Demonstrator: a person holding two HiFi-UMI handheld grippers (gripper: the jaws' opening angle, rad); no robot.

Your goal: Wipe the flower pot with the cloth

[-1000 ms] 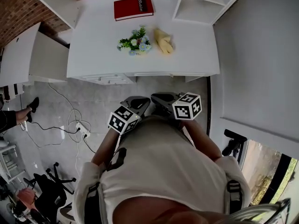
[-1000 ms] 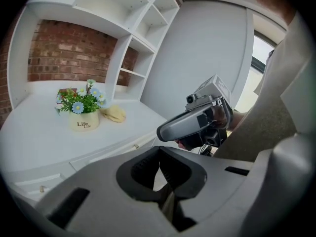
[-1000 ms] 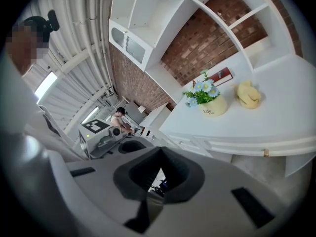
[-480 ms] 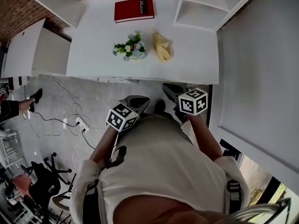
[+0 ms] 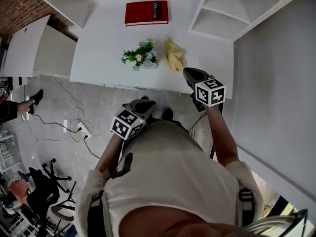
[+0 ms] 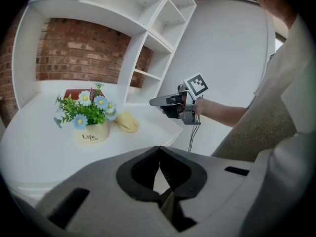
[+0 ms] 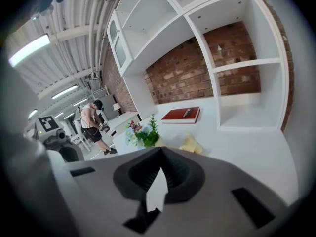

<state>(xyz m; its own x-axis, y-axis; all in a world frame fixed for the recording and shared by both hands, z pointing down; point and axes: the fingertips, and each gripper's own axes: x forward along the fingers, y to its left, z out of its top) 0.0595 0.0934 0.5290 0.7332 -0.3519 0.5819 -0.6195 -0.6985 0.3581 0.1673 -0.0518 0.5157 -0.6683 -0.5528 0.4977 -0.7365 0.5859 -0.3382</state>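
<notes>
Flower pot sits mid-desk, with the yellow cloth just beside it on my right. The right gripper is over the desk edge and nearest, so I'd use it for the cloth. The left gripper hangs short of the desk. Both claws are pinched closed and empty; nothing's picked up yet.

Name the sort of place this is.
Probably a workroom or lab dressed as a study: a white desk with built-in shelves against a brick wall, plus office chairs and a power strip with loose cables nearby.
</notes>
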